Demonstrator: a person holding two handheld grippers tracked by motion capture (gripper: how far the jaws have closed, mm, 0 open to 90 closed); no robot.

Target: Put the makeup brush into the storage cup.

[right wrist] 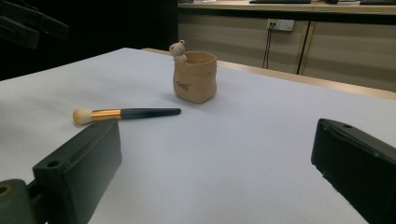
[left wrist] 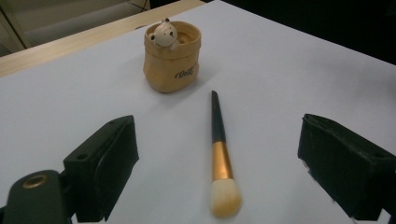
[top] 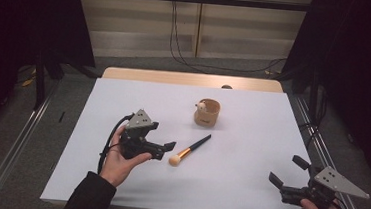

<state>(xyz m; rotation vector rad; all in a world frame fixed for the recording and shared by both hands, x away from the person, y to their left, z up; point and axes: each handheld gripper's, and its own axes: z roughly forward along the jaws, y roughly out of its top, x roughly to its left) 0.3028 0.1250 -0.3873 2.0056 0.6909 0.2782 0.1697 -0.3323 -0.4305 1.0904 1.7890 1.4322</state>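
1. The brush (top: 190,149) lies flat on the white bench (top: 123,109), near the middle, bristles toward the near left and dark handle pointing at the pot (top: 207,112) farther off. The left tongs (top: 163,144) hover just left of the bristle end, jaws spread wide and holding nothing.
2. The right tongs (top: 283,171) wait at the near right corner, well apart from the brush, also wide open and empty.
3. Risk: the brush is thin and round and lies flat on the bench, so jaws closing unevenly could roll it or flick it aside instead of pinching it.
4. Risk: a grip on the soft bristles (left wrist: 225,198) would likely squash them and leave the handle drooping; the gold ferrule (left wrist: 220,161) looks like the surer place.
5. Risk: if the brush is meant for the pot, the small bear figure (left wrist: 164,33) on its rim could catch the handle, or the light pot could tip.
6. The left gripper view shows the brush lying lengthwise between the open jaws, bristles nearest; the high view cannot show that alignment.
7. The right gripper view shows the pot side on, with printed lettering too small to read; the high view alone shows both hands at once.
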